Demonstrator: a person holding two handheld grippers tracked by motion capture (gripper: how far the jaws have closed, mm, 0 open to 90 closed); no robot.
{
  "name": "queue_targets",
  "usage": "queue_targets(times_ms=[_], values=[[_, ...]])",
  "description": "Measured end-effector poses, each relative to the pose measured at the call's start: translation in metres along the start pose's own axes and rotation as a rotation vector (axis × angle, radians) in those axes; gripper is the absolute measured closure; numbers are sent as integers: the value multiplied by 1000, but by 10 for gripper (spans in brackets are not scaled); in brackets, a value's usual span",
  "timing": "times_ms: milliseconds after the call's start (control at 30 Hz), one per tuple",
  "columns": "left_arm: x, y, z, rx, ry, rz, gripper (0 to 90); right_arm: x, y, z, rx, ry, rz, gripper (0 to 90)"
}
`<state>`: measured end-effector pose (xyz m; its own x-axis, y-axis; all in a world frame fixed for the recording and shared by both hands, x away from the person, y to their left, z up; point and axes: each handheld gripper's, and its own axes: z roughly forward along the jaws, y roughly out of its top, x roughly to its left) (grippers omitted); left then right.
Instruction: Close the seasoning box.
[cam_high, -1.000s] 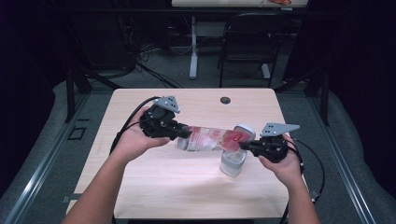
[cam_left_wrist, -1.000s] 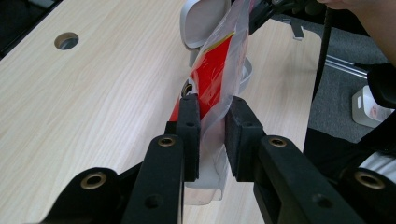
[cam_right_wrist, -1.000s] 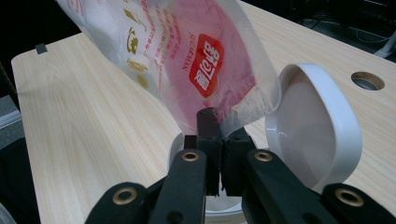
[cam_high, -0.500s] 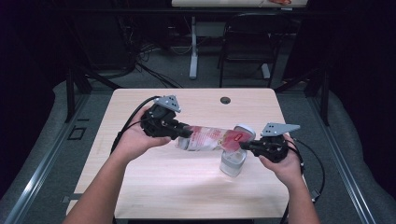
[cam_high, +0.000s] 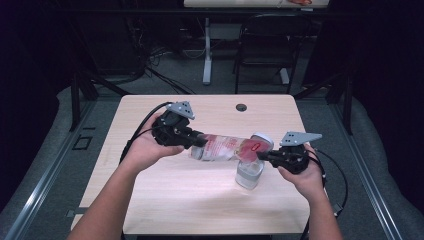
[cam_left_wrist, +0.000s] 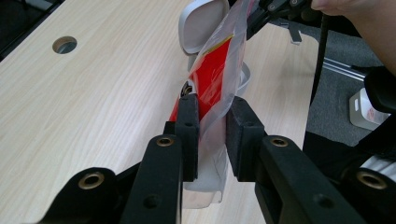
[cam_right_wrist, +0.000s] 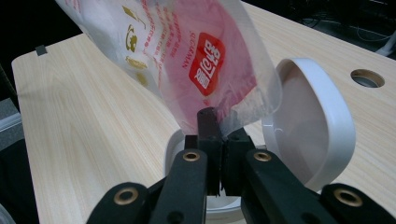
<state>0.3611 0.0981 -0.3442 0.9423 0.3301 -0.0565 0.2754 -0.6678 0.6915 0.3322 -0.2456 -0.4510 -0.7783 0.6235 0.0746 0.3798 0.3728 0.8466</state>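
A clear plastic bag with red print (cam_high: 225, 147) hangs stretched between my two grippers, a little above the table. My left gripper (cam_high: 197, 142) is shut on the bag's left end; in the left gripper view its pads (cam_left_wrist: 187, 121) pinch the bag (cam_left_wrist: 212, 79). My right gripper (cam_high: 262, 156) is shut on the right end, and in the right gripper view its jaws (cam_right_wrist: 217, 126) clamp a corner of the bag (cam_right_wrist: 187, 60). That corner hangs over an open clear jar (cam_high: 248, 172) whose white flip lid (cam_right_wrist: 308, 126) stands up behind it.
The light wooden table (cam_high: 150, 200) has a round cable hole (cam_high: 241, 107) near its far edge. Black cables trail off both grippers to the table's sides. A chair and desk legs stand on the floor beyond the table.
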Motion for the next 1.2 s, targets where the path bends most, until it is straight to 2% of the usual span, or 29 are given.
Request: queue_targets(times_ms=[1200], values=[[1, 3, 1, 0, -1, -6, 766, 0, 0, 0, 8, -18, 2, 887]])
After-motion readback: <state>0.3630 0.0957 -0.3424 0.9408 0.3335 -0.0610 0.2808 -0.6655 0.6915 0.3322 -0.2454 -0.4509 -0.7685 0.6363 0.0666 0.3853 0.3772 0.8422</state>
